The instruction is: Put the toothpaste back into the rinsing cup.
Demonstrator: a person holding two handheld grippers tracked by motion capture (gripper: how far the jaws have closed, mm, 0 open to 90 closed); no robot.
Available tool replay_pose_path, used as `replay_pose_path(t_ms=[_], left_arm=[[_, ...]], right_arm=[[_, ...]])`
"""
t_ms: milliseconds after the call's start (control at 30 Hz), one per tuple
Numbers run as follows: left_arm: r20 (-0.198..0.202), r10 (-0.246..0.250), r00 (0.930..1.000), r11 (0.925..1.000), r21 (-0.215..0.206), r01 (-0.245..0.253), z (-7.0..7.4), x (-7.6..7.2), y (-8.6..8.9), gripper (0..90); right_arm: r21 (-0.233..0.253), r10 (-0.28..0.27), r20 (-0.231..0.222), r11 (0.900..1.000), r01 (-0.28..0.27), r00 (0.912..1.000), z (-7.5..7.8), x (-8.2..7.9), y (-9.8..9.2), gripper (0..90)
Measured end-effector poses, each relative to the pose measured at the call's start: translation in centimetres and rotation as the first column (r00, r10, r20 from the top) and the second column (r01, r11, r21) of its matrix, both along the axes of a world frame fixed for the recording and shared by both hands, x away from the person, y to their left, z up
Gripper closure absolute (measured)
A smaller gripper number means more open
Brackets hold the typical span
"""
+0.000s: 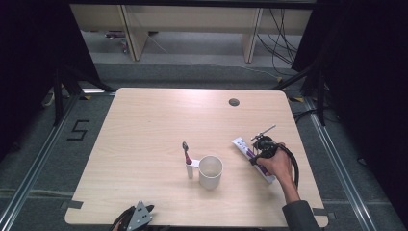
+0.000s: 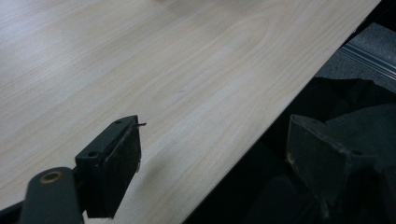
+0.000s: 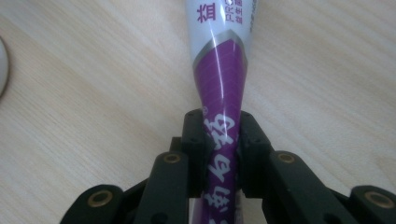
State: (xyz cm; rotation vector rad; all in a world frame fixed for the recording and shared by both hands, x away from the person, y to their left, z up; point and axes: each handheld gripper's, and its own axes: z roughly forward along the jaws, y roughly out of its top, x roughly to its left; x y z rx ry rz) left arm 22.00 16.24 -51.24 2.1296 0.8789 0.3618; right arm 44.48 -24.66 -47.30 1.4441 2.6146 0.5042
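A white and purple toothpaste tube (image 1: 244, 146) lies on the table's right side. My right gripper (image 1: 255, 156), held by a hand, sits over it. In the right gripper view the right gripper (image 3: 222, 135) is shut on the tube (image 3: 219, 60), squeezing its purple part between both jaws while the tube rests on the wood. A white cup (image 1: 210, 171) stands mid-table, with a toothbrush (image 1: 186, 153) just left of it, its dark head pointing away. My left gripper (image 1: 137, 216) rests at the table's near edge. In its own view the left gripper (image 2: 215, 149) is open and holds nothing.
The light wooden table (image 1: 154, 120) has a round cable hole (image 1: 234, 102) near its far edge. The table's near edge (image 2: 261, 126) runs between the left gripper's jaws, with dark floor beyond. Black curtains stand at both sides.
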Motion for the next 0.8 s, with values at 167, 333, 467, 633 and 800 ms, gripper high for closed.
replay_pose_path(t_ms=[167, 333, 467, 633, 800], left_arm=[[0.002, 0.000, 1.0000, 1.0000, 0.000, 0.000, 0.0, 0.0, 0.0, 18.1], [0.004, -0.002, 1.0000, 0.9998, 0.019, 0.002, 0.0, 0.1, 0.1, 18.1], [0.002, 0.002, 1.0000, 1.0000, 0.004, -0.002, 0.0, 0.0, 0.0, 18.1], [0.004, -0.001, 1.0000, 0.9998, 0.018, 0.001, 0.0, 0.1, 0.1, 18.1], [0.003, 0.003, 1.0000, 1.0000, 0.005, -0.003, 0.0, 0.0, 0.0, 18.1]], right_arm=[[0.104, -0.010, 0.071, 0.995, 0.003, 0.9975, 1.1, -0.6, -1.0, 76.5], [0.176, 0.003, 0.155, 0.984, -0.031, 0.9879, 2.1, -1.3, -1.5, 76.6], [0.233, -0.009, 0.189, 0.972, -0.036, 0.9818, 2.6, -2.0, -1.5, 76.6], [0.324, -0.028, 0.221, 0.945, -0.046, 0.9749, 3.5, -2.7, -1.0, 76.7], [0.379, -0.008, 0.274, 0.920, -0.100, 0.9616, 4.4, -3.2, -0.3, 76.7]])
